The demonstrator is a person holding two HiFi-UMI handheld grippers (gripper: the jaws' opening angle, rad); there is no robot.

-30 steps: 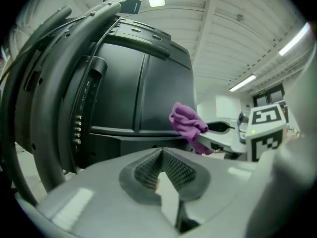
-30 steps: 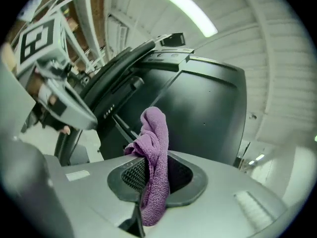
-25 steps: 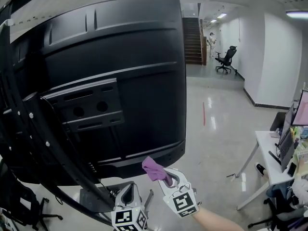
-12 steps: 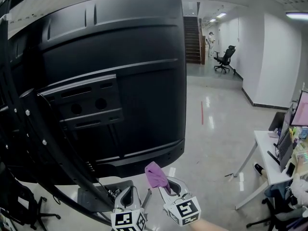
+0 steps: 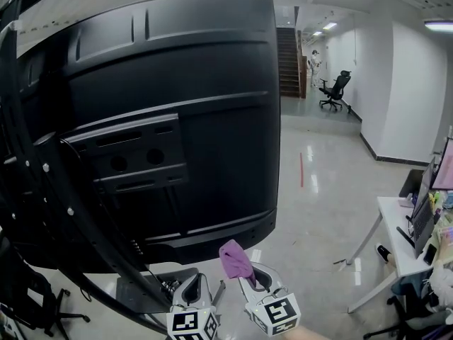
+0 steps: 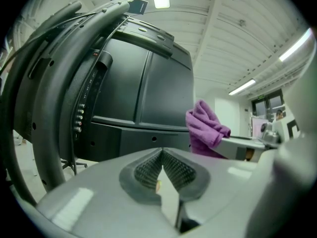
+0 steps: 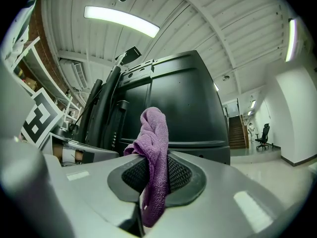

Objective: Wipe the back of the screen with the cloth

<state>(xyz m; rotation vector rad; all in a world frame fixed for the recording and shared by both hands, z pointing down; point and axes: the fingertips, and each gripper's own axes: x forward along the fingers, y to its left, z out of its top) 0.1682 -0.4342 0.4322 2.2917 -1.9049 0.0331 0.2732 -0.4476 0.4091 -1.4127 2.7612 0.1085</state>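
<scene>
below the lower edge of the large matte-black screen [image 5: 205, 83], the right tongs [image 7: 154, 175] pinch a crumpled purple terry cloth [image 7: 154, 128] between ribbed dark pads. its bunched top pokes up past the tips, near the panel's rim. the left tongs [image 6: 161, 168] are pressed together on nothing. the screen's moulded plastic back carries raised ridges, slots and two round holes, beside curved black stand tubes [image 5: 42, 190].
</scene>
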